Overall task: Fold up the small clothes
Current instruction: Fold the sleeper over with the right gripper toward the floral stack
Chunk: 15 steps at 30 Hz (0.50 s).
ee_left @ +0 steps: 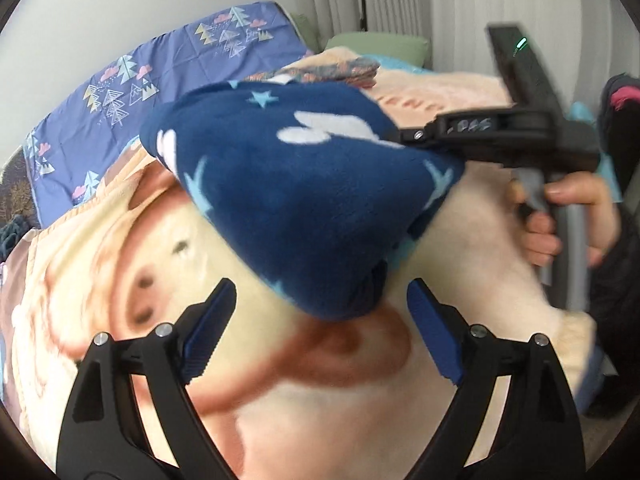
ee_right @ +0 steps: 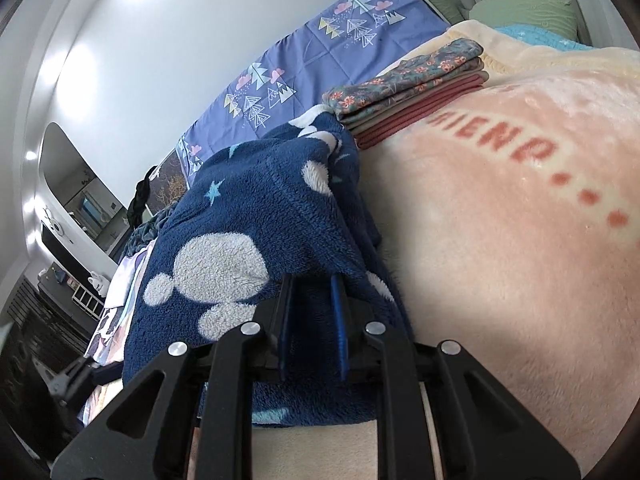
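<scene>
One corner pinched, the other hanging free.
My right gripper (ee_right: 312,304) is clamped narrow on the fleece (ee_left: 304,200), which it holds lifted above the blanket (ee_left: 320,392), this side of the folded stack (ee_right: 412,96). My left gripper (ee_left: 320,332) gapes wide just under the drooping tip, gripping nothing. Close too soon and I judge I'd snatch blanket pile instead; thick fleece could also slip from that one small pinch.
</scene>
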Available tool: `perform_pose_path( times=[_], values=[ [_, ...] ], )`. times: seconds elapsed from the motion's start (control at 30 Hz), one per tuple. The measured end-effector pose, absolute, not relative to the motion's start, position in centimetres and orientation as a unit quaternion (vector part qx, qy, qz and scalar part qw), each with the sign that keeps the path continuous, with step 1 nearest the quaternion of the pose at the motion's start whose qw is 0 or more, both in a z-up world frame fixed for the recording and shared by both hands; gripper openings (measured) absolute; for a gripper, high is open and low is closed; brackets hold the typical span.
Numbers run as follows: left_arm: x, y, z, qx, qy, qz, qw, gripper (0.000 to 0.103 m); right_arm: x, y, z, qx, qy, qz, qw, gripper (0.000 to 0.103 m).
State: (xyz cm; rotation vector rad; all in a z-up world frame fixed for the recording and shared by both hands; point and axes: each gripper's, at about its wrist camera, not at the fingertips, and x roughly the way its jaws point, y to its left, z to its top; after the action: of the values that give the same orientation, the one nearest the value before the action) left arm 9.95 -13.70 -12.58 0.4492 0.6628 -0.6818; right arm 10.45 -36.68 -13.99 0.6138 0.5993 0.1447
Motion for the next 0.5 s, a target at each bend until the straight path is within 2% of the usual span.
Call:
perform_pose_path(
  times=[0.23, 0.27, 0.33, 0.43, 0.5],
  values=[
    [11.5, -14.8, -13.4, 0.266, 0.261, -0.203, 0.906, 0.086, 10.2, -35.8, -13.9, 0.257, 0.285, 0.034, 0.923, 0.017],
    [11.1, -14.0, -13.6, 0.292, 0.249, -0.185, 0.905, 0.084, 10.4, -35.7, -14.1, 0.256, 0.288, 0.027, 0.922, 0.014],
    [11.0, -11.8, -14.3, 0.282, 0.263, -0.177, 0.905, 0.084, 10.8, -36.0, -14.7, 0.261, 0.3, 0.019, 0.917, 0.0],
    [11.6, -10.1, -14.6, 0.237, 0.293, -0.187, 0.907, 0.083, 10.9, -36.5, -14.9, 0.277, 0.302, 0.041, 0.911, 0.0],
    [11.3, -10.4, -14.1, 0.235, 0.298, -0.202, 0.903, 0.073, 10.8, -36.2, -14.8, 0.265, 0.302, 0.033, 0.915, 0.0]
  ],
)
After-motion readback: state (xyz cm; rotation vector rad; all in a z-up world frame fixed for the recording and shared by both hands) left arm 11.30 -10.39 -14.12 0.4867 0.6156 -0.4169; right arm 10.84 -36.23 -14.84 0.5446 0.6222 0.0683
